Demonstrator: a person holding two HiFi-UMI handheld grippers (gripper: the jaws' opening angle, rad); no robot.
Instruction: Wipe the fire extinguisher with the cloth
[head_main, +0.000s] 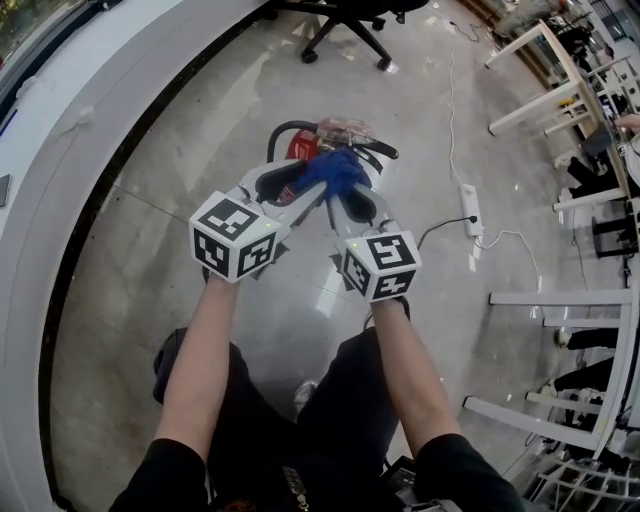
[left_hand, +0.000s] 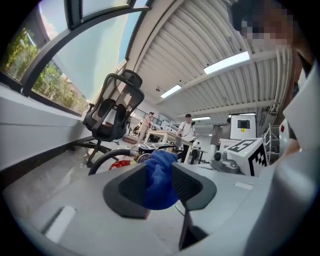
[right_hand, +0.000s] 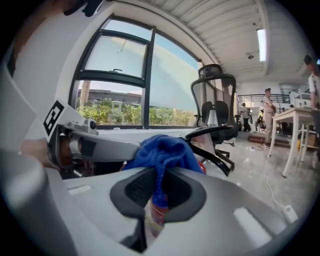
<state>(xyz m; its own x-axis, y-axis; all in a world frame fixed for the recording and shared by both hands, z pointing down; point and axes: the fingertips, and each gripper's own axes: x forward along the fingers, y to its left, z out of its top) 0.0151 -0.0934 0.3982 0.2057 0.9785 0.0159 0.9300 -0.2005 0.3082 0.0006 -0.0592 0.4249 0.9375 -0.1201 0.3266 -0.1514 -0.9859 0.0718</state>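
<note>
A red fire extinguisher (head_main: 302, 146) with a black hose lies on the floor just past both grippers; the left gripper view shows a strip of its red body (left_hand: 118, 164). Above it hangs a blue cloth (head_main: 336, 172). My left gripper (head_main: 310, 190) reaches it from the left. Its jaws stand apart, and the cloth (left_hand: 159, 175) is bunched loosely in the gap. My right gripper (head_main: 347, 196) comes from the right and is shut on a thin fold of the cloth (right_hand: 162, 150), which drapes over its jaws. The two grippers nearly touch at their tips.
A black office chair (head_main: 345, 25) stands beyond the extinguisher. A white power strip (head_main: 468, 210) with cables lies on the floor to the right. White tables (head_main: 560, 90) and frames line the right side. A curved white sill (head_main: 60, 150) runs along the left.
</note>
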